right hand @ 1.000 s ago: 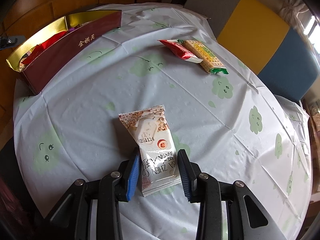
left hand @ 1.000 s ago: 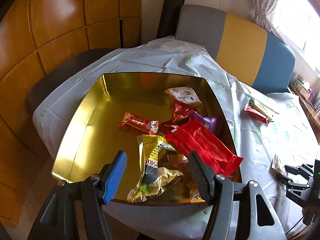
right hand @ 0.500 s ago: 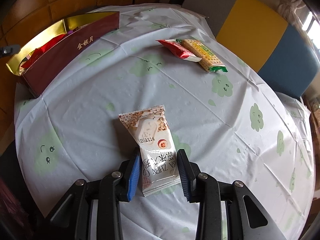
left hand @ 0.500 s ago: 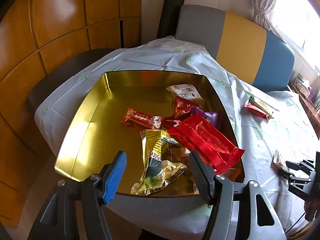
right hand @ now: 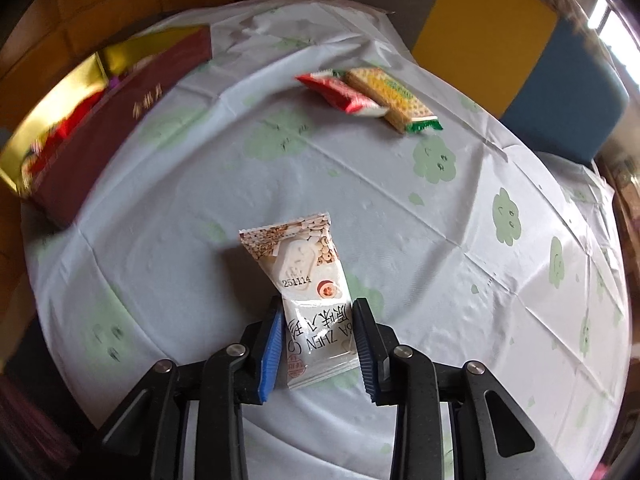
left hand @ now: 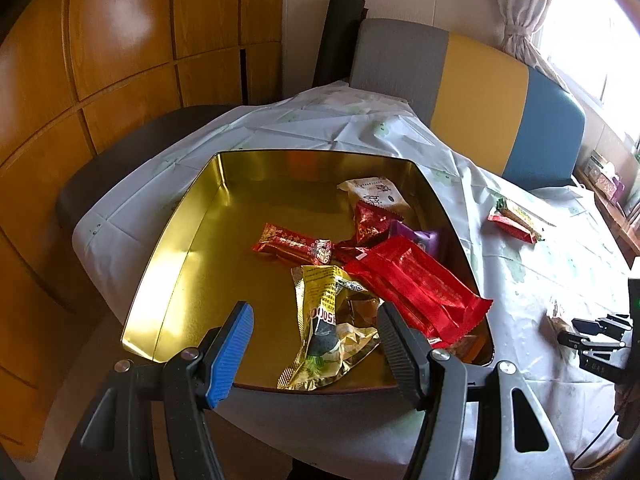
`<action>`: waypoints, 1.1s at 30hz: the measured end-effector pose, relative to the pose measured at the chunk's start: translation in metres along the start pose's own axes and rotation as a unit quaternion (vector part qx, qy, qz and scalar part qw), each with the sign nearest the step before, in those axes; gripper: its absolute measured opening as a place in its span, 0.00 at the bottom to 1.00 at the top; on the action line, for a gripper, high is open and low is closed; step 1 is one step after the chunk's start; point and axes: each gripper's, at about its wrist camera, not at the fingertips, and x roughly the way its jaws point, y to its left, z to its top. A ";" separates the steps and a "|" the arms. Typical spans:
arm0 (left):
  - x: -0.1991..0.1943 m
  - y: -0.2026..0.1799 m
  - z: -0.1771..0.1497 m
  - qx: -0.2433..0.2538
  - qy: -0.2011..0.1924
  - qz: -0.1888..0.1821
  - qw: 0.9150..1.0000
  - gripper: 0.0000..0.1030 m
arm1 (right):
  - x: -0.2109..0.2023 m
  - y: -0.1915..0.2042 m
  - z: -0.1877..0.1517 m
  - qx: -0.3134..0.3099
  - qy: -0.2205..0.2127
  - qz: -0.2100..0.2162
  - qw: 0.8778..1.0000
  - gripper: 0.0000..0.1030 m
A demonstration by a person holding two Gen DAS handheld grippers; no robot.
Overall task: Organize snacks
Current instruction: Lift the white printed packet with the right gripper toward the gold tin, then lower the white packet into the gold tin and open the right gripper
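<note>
A gold-lined tin box (left hand: 188, 248) sits on the table and holds several snack packets, among them a long red one (left hand: 416, 284) and a yellow one (left hand: 328, 320). My left gripper (left hand: 316, 344) is open and empty above the box's near edge. My right gripper (right hand: 318, 344) is shut on a white snack packet (right hand: 308, 280) and holds it over the tablecloth. The box (right hand: 104, 128) shows dark red at the left in the right wrist view. A red packet (right hand: 340, 94) and a cracker packet (right hand: 392, 98) lie together at the far side.
A white tablecloth with green prints (right hand: 440, 240) covers the round table. A grey, yellow and blue sofa (left hand: 480, 92) stands behind it. Wooden wall panels (left hand: 100, 60) are at the left. The right gripper (left hand: 592, 340) shows at the right edge of the left wrist view.
My right gripper has closed tighter on the white packet and lifted it slightly. My left gripper has drawn back a little from the box.
</note>
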 end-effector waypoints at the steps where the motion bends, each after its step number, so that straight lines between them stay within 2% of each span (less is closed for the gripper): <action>1: 0.000 0.001 0.000 -0.002 -0.001 0.000 1.000 0.63 | -0.004 0.004 0.005 0.002 -0.006 0.007 1.000 0.33; 10: -0.001 0.013 0.001 -0.013 -0.005 0.002 1.000 0.63 | -0.041 0.064 0.067 -0.006 -0.065 0.099 0.993 0.33; 17: -0.001 0.019 0.002 -0.015 -0.008 0.006 1.000 0.63 | -0.046 0.113 0.117 0.001 -0.080 0.174 0.982 0.33; 21: 0.001 0.023 0.002 -0.021 -0.006 0.006 1.000 0.63 | -0.029 0.134 0.147 0.028 -0.072 0.198 0.977 0.33; 24: 0.003 0.026 0.002 -0.024 -0.004 0.009 1.000 0.63 | -0.010 0.148 0.162 0.039 -0.059 0.206 0.976 0.33; 28: 0.005 0.033 0.000 -0.029 -0.001 0.014 0.999 0.63 | 0.023 0.174 0.172 0.030 -0.024 0.188 0.981 0.35; 33: 0.007 0.039 -0.003 -0.038 0.004 0.021 0.999 0.63 | 0.030 0.182 0.171 0.023 -0.028 0.189 0.981 0.39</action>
